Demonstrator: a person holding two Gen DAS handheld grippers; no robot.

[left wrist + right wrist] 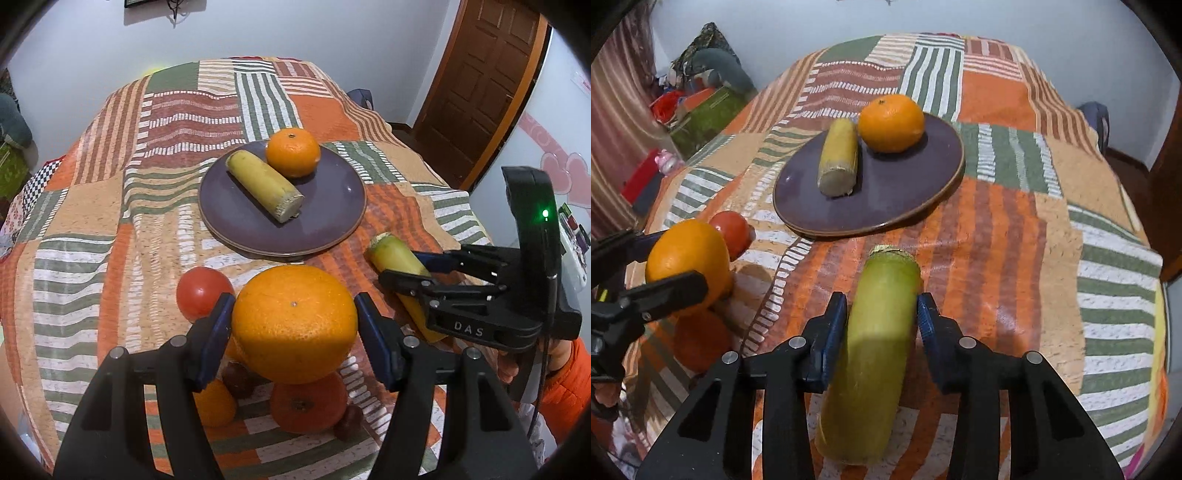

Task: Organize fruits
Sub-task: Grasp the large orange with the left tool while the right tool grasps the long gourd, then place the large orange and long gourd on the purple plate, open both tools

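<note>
Left wrist view: the left tool [293,325] has a large orange [293,323] clamped between its blue pads, roughly half spread to take the fruit's width, and the orange appears lifted clear of the patchwork cloth [92,206] that covers the table. Beneath and near it lie a red tomato [201,297], a darker orange fruit [308,406] and some small dark fruits, still loose on the cloth. Farther off stands the purple plate [325,221], already carrying a small orange [293,152] and a cut yellow-green stalk [264,186]. At the right, the right tool [406,271] sits across a second stalk [397,262], with a hand in an orange sleeve behind it. The step in hand looks like carrying picked fruit to the plate; the next move calls for bringing the large orange forward over the bare near part of the plate and setting it down without knocking what lies there.

Right wrist view: the right tool [882,317] has the second stalk [875,350] lengthwise between its pads, both of which touch its sides, with the jaws drawn in narrow. The stalk's cut end points toward the plate [908,195], which lies just beyond, and its near end looks close to the cloth. At the left, the left tool [661,273] holds the large orange [687,258] near the tomato [733,230]. Lifting the stalk probably needs a firm hold, as its smooth round sides could slip.
</note>
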